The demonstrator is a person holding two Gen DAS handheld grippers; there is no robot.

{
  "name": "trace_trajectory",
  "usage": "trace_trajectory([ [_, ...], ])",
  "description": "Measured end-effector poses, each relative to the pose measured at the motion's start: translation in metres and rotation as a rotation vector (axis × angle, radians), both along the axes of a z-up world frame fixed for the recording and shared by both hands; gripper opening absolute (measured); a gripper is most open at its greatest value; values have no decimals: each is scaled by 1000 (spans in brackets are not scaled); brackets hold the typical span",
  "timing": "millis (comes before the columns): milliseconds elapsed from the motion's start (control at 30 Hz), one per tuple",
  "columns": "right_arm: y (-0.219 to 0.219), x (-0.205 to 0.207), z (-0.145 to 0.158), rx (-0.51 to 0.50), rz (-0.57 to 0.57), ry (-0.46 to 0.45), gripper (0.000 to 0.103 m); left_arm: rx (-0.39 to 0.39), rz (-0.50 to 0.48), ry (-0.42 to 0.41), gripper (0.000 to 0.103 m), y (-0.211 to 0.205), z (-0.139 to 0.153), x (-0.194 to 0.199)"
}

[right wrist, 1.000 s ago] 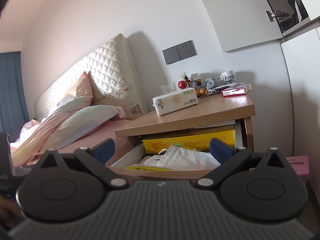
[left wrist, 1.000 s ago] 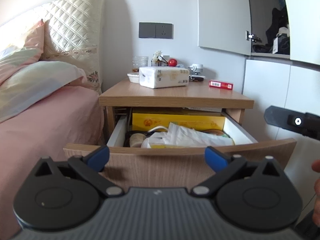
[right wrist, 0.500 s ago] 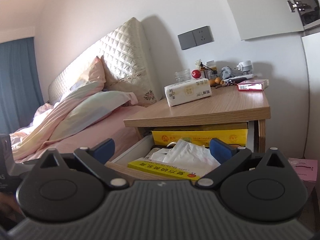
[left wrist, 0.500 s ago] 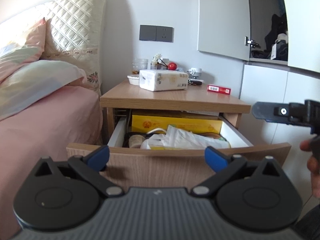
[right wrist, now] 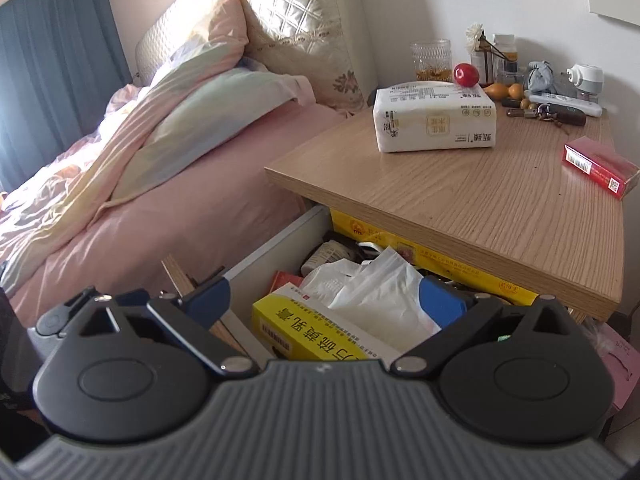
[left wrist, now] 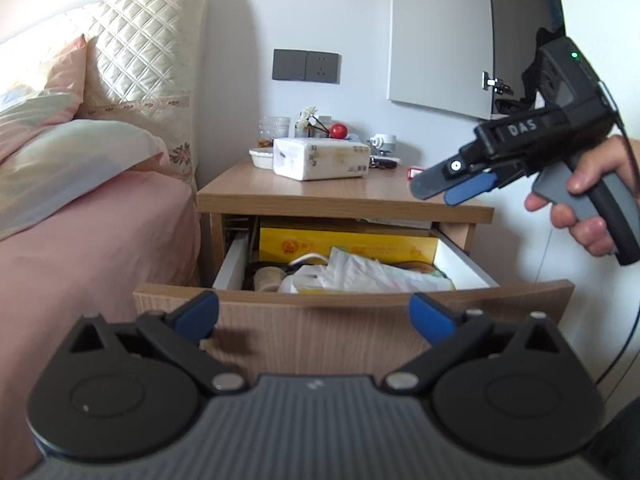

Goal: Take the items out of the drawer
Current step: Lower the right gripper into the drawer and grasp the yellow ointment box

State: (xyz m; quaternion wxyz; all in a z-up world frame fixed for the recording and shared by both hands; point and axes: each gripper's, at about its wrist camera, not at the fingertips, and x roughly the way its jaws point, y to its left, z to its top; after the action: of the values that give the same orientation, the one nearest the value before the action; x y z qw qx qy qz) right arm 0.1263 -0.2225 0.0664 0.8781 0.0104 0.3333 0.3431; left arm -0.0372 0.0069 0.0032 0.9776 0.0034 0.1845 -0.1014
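The nightstand drawer stands pulled open. Inside lie a white plastic bag, a yellow medicine box, a large yellow box at the back and a small roll. My left gripper is open and empty, just in front of the drawer front. My right gripper is open and empty, hovering above the drawer over the bag and the yellow medicine box; it also shows in the left wrist view above the nightstand's right edge.
The nightstand top holds a tissue pack, a red box, a glass, keys and small items at the back. A bed with pillows lies to the left. A wall cabinet door hangs open at the right.
My right gripper has risen and swung left, tilting down over the open drawer. My left gripper has barely moved.
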Motion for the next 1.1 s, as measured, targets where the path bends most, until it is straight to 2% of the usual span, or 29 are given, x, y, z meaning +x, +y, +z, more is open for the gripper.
trace_trajectory([
  [233, 18, 42, -30, -126, 80, 129, 103, -10, 15, 21, 103, 5, -1, 3],
  [367, 28, 53, -39, -191, 138, 156, 100, -15, 8, 33, 103, 7, -1, 3],
  [400, 30, 56, -41, -198, 147, 166, 97, -16, 6, 35, 103, 8, -1, 3],
  [500, 34, 65, -47, -231, 169, 195, 77, -16, 5, 42, 103, 9, -3, 3],
  [767, 53, 73, -58, -313, 330, 242, 76, -21, 3, 48, 103, 9, -3, 5],
  [1100, 70, 82, -72, -396, 429, 269, 76, -19, 2, 69, 103, 6, -6, 12],
])
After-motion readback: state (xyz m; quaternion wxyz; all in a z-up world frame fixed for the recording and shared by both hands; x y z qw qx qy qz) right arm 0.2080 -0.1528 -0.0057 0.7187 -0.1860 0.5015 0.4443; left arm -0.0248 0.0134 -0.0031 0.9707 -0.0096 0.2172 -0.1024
